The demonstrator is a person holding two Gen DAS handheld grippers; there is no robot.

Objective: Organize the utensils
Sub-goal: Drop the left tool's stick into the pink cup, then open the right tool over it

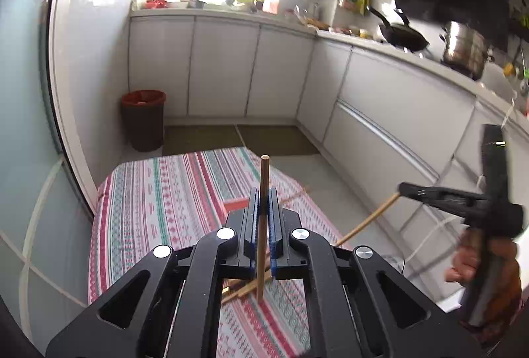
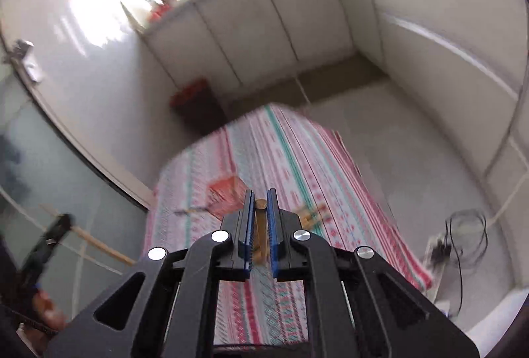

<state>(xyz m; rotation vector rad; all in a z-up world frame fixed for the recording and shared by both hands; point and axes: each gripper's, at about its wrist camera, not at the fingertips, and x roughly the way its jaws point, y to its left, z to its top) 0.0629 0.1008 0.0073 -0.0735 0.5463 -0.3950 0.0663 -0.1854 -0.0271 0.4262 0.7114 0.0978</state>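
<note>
My left gripper (image 1: 264, 192) is shut on a wooden chopstick (image 1: 264, 173) that stands upright between its blue pads, above the striped tablecloth (image 1: 158, 192). Several more chopsticks (image 1: 243, 288) lie on the cloth beneath it. At the right, a hand holds my right gripper (image 1: 401, 187), with a second chopstick (image 1: 367, 222) slanting down-left from it. In the blurred right wrist view, my right gripper (image 2: 260, 196) is shut on that chopstick (image 2: 260, 204), seen end-on. A red packet (image 2: 224, 192) and loose chopsticks (image 2: 314, 212) lie on the cloth (image 2: 291, 153). My left gripper (image 2: 66, 220) shows at the far left.
A brown bin with a red liner (image 1: 143, 120) stands on the floor beyond the table. White cabinets run along the back and right, with a wok (image 1: 403, 37) and a steel pot (image 1: 464, 49) on the counter. A cable and power strip (image 2: 463, 235) lie on the floor.
</note>
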